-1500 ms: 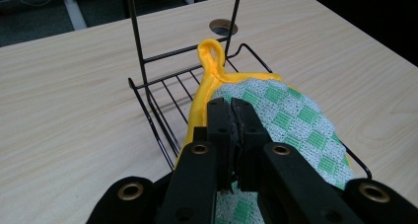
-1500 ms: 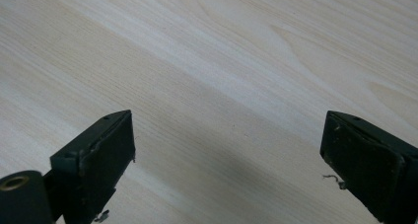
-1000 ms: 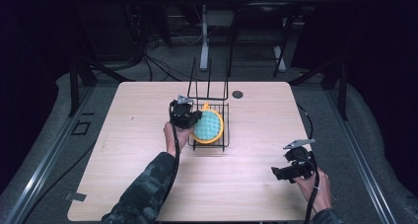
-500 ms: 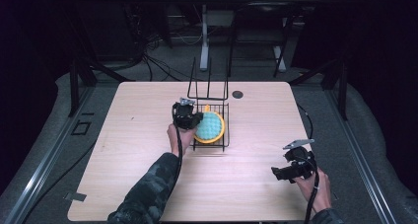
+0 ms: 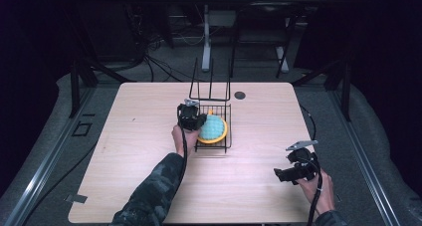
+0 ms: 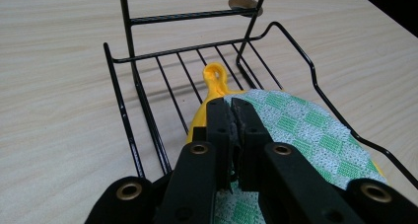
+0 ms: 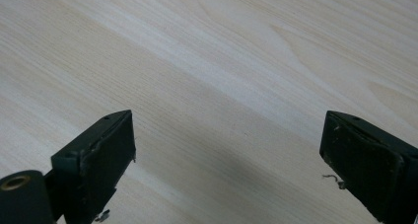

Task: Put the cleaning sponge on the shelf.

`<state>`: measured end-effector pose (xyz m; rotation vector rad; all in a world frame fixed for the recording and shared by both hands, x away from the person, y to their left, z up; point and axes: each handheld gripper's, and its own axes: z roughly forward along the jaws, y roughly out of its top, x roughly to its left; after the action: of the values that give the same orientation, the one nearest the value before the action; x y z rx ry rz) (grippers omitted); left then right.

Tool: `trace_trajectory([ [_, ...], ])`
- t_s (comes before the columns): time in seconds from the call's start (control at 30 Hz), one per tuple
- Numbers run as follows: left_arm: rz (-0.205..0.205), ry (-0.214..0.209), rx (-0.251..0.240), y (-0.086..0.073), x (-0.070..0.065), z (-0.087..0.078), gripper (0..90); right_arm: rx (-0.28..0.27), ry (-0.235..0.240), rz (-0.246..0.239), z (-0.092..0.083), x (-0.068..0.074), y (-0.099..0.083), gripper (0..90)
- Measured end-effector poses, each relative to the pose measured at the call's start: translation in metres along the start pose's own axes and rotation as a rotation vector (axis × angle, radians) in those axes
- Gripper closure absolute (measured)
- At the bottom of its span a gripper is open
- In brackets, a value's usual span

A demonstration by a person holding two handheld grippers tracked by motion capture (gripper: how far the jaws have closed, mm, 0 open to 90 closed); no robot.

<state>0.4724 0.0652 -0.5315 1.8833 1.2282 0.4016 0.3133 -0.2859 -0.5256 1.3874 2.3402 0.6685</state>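
High view, left to right. My left gripper point(image 5: 195, 120) sits at the left edge of the black wire rack point(image 5: 226, 131), which stands near the middle of the wooden table point(image 5: 124, 151). In the left gripper view my jaws are pressed together on the near left edge of the green checked cloth point(image 6: 305, 130). The cloth lies over a yellow dish point(image 5: 221, 136) resting on the rack's floor; the dish's yellow handle point(image 6: 216, 78) points toward the far side. A small dark disc point(image 5: 240, 95) lies on the table beyond the rack. My right gripper point(image 5: 279, 173) rests near the table's near right corner, well apart from the rack, jaws wide with nothing between them, over bare wood.
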Motion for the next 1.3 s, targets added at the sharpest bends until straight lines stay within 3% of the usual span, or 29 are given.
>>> trace_trajectory([
  [0.33,-0.005,-0.007,0.004,0.000,0.000,0.000,81.0,0.006,0.003,0.004,0.000,0.001,0.000,6.3],
  [0.4,-0.005,-0.001,0.011,0.001,0.000,-0.001,73.8,0.001,0.000,0.004,0.000,0.000,0.000,6.3],
  [0.5,-0.002,0.010,0.024,0.002,0.000,-0.002,55.1,-0.006,0.001,0.004,0.000,0.000,0.000,6.2],
  [0.7,0.026,-0.015,0.042,0.005,0.002,-0.011,35.1,-0.007,0.001,0.011,-0.001,0.000,0.000,6.3],
  [0.83,0.042,-0.028,0.042,0.007,0.002,-0.021,26.4,-0.008,0.000,0.010,-0.003,0.000,0.000,6.3],
  [0.97,0.061,-0.015,0.043,0.009,0.005,-0.035,19.8,-0.024,0.002,0.017,-0.003,0.001,0.001,6.3],
  [1.1,0.067,-0.011,0.042,0.007,0.012,-0.051,16.0,-0.016,0.005,0.017,-0.005,0.001,0.002,6.3],
  [1.23,0.041,-0.007,0.042,0.001,0.021,-0.067,14.7,-0.022,0.004,0.022,-0.004,0.001,0.002,6.0],
  [1.3,0.057,0.005,0.034,-0.001,0.024,-0.075,14.0,-0.022,0.004,0.022,-0.004,0.001,0.002,5.6],
])
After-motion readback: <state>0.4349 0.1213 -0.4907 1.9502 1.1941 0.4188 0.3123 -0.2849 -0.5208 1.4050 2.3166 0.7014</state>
